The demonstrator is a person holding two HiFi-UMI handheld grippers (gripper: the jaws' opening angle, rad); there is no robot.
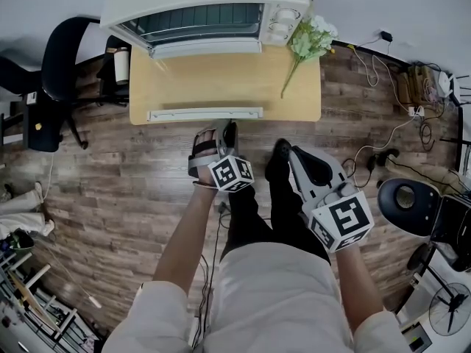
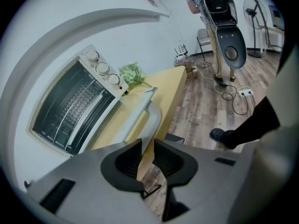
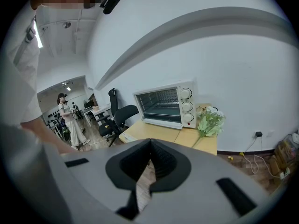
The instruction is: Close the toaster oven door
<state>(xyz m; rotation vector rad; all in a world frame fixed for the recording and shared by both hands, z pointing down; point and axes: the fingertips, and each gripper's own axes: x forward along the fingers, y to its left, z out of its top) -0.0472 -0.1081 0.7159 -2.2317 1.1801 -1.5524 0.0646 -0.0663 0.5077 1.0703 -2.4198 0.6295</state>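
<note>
Nearest me, the left gripper (image 1: 219,132) hangs just short of the table (image 1: 294,98), its jaws slightly apart with nothing between them. Directly ahead lies the door handle (image 1: 204,113), a white bar running crosswise. The toaster oven door (image 1: 206,79) seems to be folded flat toward me from the toaster oven (image 1: 206,6). My right gripper (image 1: 296,157), closed and empty, sits farther back, so I judge the lift falls to the left.

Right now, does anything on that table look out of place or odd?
Yes. The toaster oven stands open, its door handle lying out at the front edge of the table. A bunch of flowers also lies on its side beside the oven, with no vase.
</note>
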